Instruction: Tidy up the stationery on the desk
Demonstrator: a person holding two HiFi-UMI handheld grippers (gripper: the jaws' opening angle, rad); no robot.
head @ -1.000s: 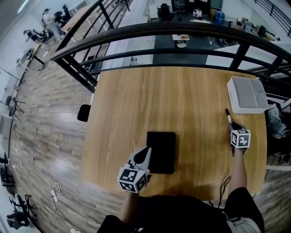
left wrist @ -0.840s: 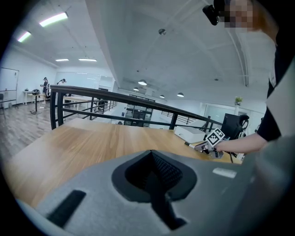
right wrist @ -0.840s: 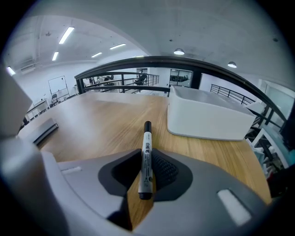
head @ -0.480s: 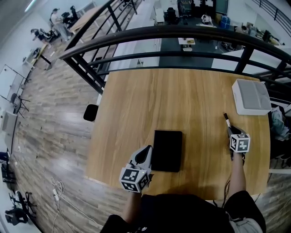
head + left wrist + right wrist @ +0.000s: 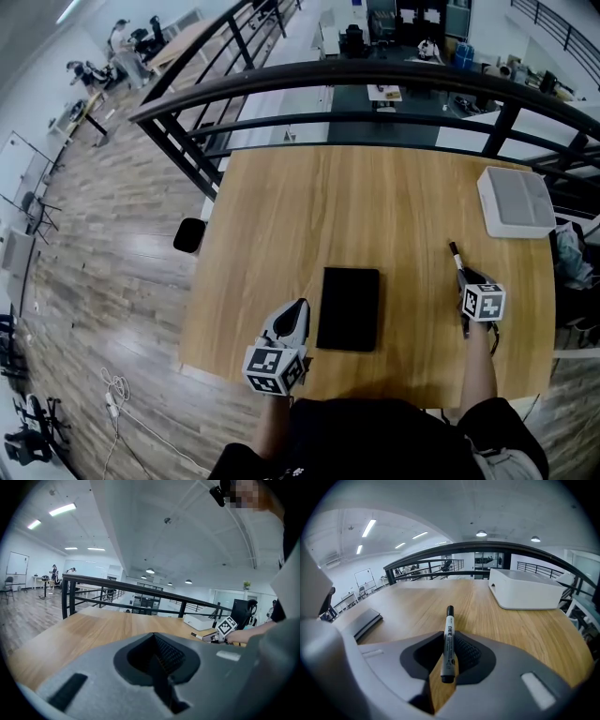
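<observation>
The marker [image 5: 448,639] is clamped in the right tongs [image 5: 450,644], above the right half of the tabletop [image 5: 309,206]. Its long axis runs in line with the tongs, away from the person. The black end points toward the railing [image 5: 375,70] on the far side. In the head view it leans a little to the left. The 2 jaws stand narrowly apart and press on the white barrel from either side, about halfway along it. The black end sticks out well past the jaw tips, and the butt end sits back in the dark hollow between them. I cannot tell whether the black end touches the wood.

The white box [image 5: 525,592] sits ahead and to the right of the marker, well apart from it, near the tabletop's far right corner. The black notebook [image 5: 349,308] lies flat on the near middle of the tabletop, to the left of the marker.

The left tongs [image 5: 154,639] are fully closed with nothing between the jaws. They hang just beside the notebook's left edge, apart from it.

Compared with 1 second ago, the right tongs [image 5: 461,274] and the marker [image 5: 455,255] have come leftward, away from the box's near corner and closer to the notebook. The left tongs [image 5: 298,307] then overlapped the notebook's left edge, and a strip of bare wood now shows between them.
</observation>
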